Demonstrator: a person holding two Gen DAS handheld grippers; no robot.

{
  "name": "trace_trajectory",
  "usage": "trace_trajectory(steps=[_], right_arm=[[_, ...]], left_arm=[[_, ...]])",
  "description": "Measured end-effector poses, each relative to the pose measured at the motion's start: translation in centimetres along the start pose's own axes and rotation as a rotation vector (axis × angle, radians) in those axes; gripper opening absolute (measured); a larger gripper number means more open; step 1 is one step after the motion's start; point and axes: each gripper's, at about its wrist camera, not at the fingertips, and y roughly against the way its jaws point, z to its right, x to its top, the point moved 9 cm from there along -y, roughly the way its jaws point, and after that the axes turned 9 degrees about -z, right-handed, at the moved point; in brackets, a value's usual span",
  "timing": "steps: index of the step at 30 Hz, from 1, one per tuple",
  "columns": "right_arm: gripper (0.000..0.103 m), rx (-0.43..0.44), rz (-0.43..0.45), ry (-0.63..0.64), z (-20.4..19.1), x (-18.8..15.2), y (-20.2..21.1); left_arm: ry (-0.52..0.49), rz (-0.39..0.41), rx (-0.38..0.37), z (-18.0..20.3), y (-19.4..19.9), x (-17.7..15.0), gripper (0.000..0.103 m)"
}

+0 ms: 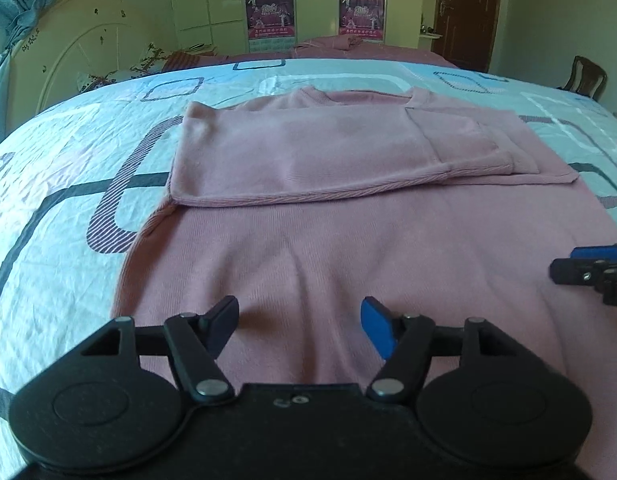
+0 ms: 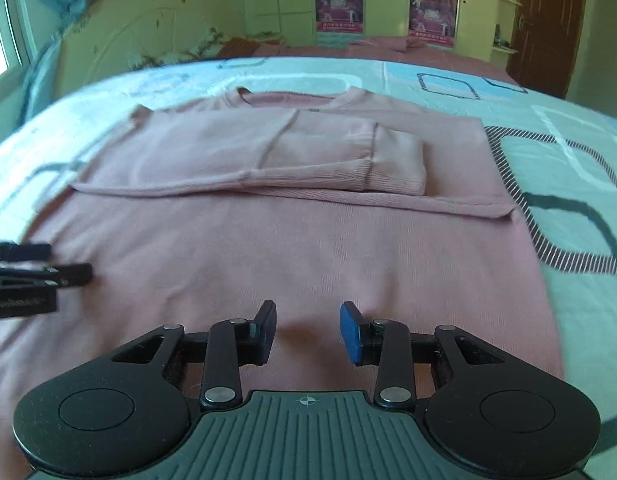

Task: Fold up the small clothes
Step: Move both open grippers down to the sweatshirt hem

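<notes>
sweater (image 1: pixel 348 248): a pink knit top is laid flat on the bed, neck at 12 o'clock and hem at 6 o'clock, nearest the cameras. both sleeves are folded across the chest, one over the other.
sleeves (image 1: pixel 308 160): a band is formed across the upper body; in the left view a ribbed cuff (image 1: pixel 484 156) is seen at 2 o'clock of the band, and in the right view it lies right of centre (image 2: pixel 396 160).
collar (image 2: pixel 296 98): seen at 12 o'clock, just beyond the folded sleeves.
left gripper (image 1: pixel 300 326): held over the lower part of the sweater, jaws set well apart, nothing between them; whether the tips touch the cloth cannot be told. in the right view it is seen at 9 o'clock (image 2: pixel 48 272).
right gripper (image 2: pixel 308 330): held over the lower sweater, jaws parted by a narrower gap, only flat cloth seen past them, nothing pinched. in the left view it is seen at 3 o'clock (image 1: pixel 588 268).
bed (image 1: pixel 68 184): covered by a pale blue sheet with dark rounded-square outlines; the sweater is placed near its middle.
headboard (image 1: pixel 84 48): cream, arched, at 10 o'clock.
wardrobe (image 1: pixel 228 0): pale yellow, at 12 o'clock, with posters (image 1: pixel 270 4) on it.
door (image 1: pixel 468 12): dark brown, at 1 o'clock.
</notes>
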Motion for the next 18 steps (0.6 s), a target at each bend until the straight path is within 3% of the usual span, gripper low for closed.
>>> trace_trajectory(steps=[3,7,18], right_arm=[[0.036,0.014,0.003,0.045,-2.9,-0.9,0.6],[0.036,0.005,-0.038,0.08,-4.9,-2.9,-0.2],[0.037,-0.168,-0.035,-0.004,1.9,-7.4,3.2]], left_arm=[[-0.037,0.018,-0.063,2.7,0.7,-0.3,0.066],[-0.099,-0.004,-0.077,5.1,0.0,-2.1,0.066],[-0.078,-0.031,0.002,-1.0,3.0,-7.3,0.068]])
